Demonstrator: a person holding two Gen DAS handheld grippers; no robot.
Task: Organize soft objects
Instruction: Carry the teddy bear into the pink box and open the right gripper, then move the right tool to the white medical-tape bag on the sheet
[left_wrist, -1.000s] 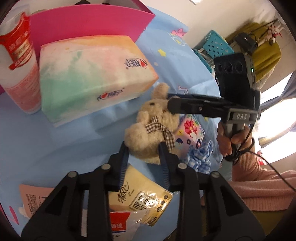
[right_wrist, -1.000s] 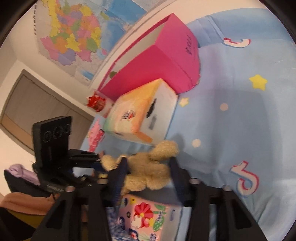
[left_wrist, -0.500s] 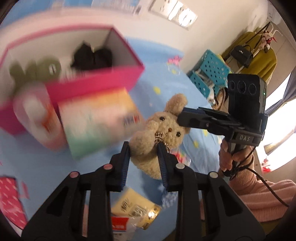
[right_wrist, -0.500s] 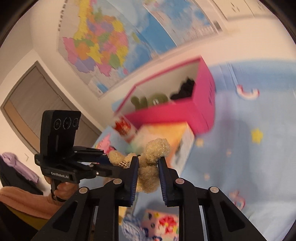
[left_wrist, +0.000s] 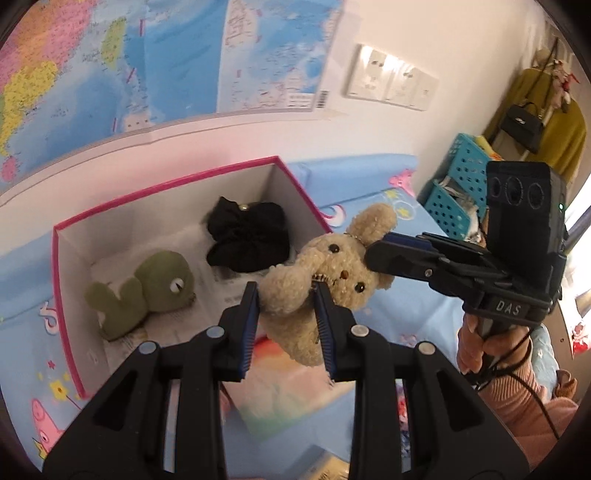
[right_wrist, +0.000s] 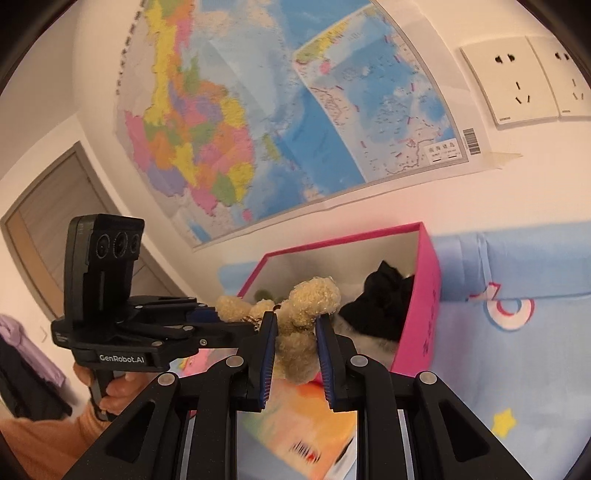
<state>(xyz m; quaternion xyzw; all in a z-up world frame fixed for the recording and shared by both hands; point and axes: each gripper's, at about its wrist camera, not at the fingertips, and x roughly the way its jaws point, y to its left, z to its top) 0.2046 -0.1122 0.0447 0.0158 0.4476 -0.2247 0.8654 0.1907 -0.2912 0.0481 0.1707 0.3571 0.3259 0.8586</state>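
Note:
A tan plush bear (left_wrist: 317, 280) hangs in the air between both grippers, just in front of the open pink box (left_wrist: 59, 280). My left gripper (left_wrist: 286, 291) is shut on the bear's lower body. My right gripper (right_wrist: 294, 325) is shut on the bear (right_wrist: 306, 314) near its head and ear; it also shows at the right of the left wrist view (left_wrist: 384, 254). Inside the box lie a green plush frog (left_wrist: 151, 291) and a black fabric scrunchie (left_wrist: 247, 240). The box also shows in the right wrist view (right_wrist: 424, 321).
A pastel tissue pack (left_wrist: 291, 395) lies on the blue sheet (left_wrist: 406, 325) just below the bear, in front of the box. A wall map (right_wrist: 258, 110) hangs behind. Turquoise baskets (left_wrist: 458, 184) stand at the far right.
Both grippers have lifted the bear off the sheet and carried it up toward the pink box. The box interior has come into view.

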